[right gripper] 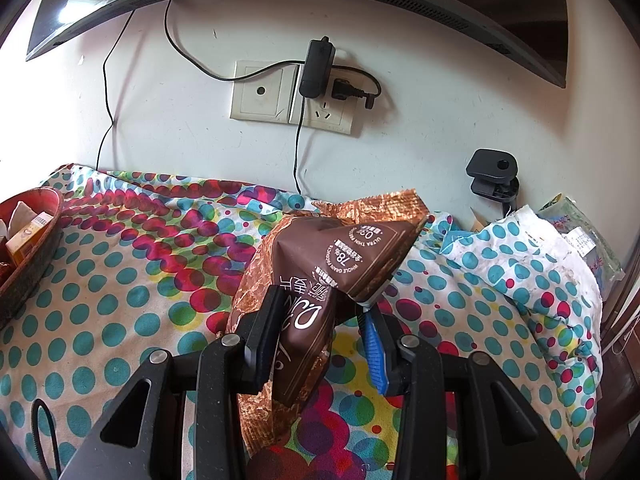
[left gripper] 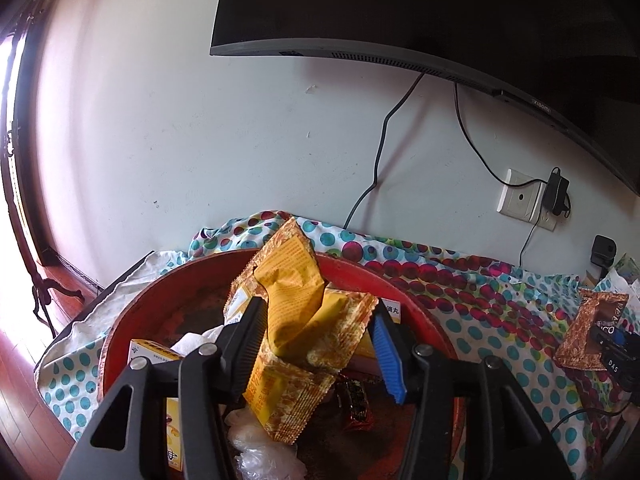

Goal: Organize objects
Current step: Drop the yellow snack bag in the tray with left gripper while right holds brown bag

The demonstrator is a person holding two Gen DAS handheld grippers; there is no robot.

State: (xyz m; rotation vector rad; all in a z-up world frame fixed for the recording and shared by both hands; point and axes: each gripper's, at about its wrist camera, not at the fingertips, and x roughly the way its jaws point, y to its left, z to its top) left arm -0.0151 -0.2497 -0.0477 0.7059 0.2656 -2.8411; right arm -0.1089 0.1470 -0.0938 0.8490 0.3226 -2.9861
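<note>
My left gripper (left gripper: 316, 320) is shut on a yellow snack packet (left gripper: 296, 280) and holds it above a red round basket (left gripper: 168, 280). A second yellow packet (left gripper: 288, 396) lies under it in the basket. My right gripper (right gripper: 320, 312) is shut on a brown snack packet (right gripper: 332, 264) and holds it over the dotted cloth (right gripper: 120, 280). The brown packet (left gripper: 588, 332) and the right gripper also show at the right edge of the left wrist view. The basket's rim (right gripper: 40, 248) shows at the left of the right wrist view.
The basket holds yellow boxes (left gripper: 148, 354), white tissue (left gripper: 196, 340), a clear bag (left gripper: 264, 452) and a small red wrapper (left gripper: 356, 404). A TV (left gripper: 440, 12), cables and a wall socket (right gripper: 288, 96) are behind. A black clamp (right gripper: 494, 176) and papers (right gripper: 580, 236) lie at the right.
</note>
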